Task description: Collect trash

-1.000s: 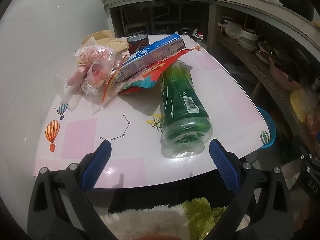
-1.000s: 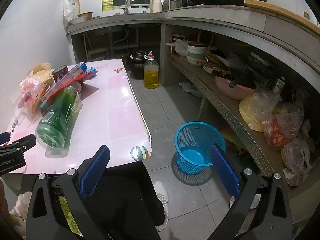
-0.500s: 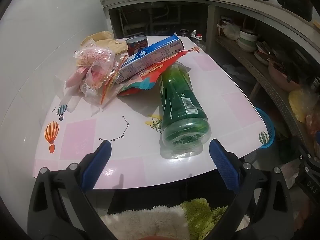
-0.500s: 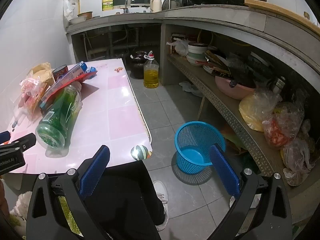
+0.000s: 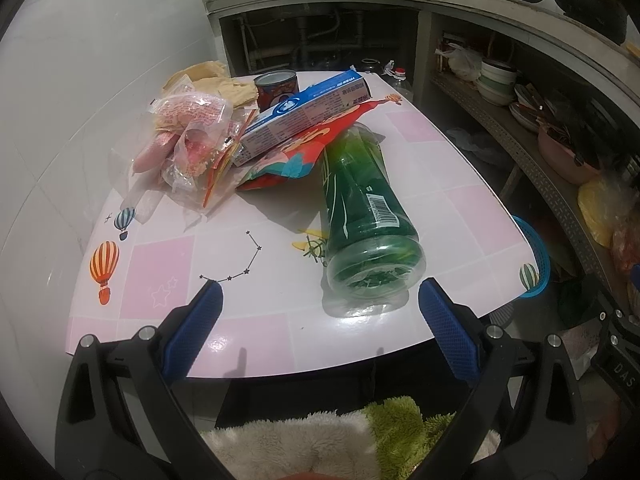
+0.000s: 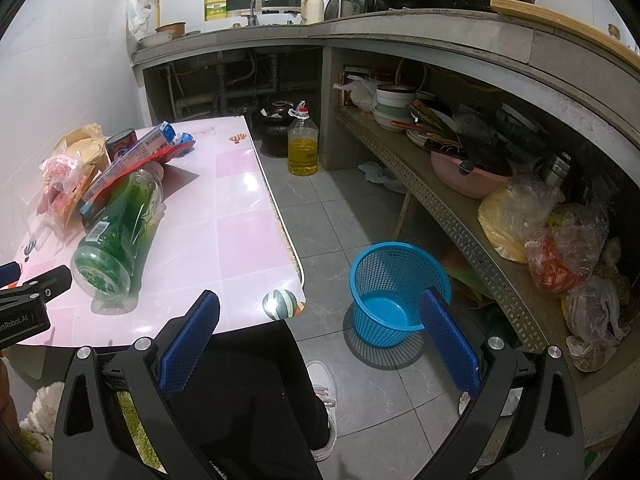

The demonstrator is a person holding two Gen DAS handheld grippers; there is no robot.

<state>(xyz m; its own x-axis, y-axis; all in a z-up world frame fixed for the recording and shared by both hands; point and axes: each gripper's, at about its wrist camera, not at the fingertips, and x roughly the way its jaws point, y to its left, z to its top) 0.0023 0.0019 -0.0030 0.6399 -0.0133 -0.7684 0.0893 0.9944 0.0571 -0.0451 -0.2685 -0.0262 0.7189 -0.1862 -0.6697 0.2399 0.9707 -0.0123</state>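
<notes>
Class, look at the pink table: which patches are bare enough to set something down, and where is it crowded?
Bare: the near left corner of the pink tiled table, between the balloon prints and the lying green plastic bottle; also the strip right of the bottle to the table's edge. Crowded: the far left, where crinkled plastic bags, the blue-and-white carton and red tin can pile together.

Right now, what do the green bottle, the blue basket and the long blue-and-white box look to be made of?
Green bottle: clear glossy plastic, likely; you see through its wall and ridged base, and a printed barcode label wraps it.
Blue basket: moulded plastic; open mesh wall, solid shiny bottom.
Blue-and-white box: printed cardboard, seemingly; sharp folded edges, slight sheen.
</notes>
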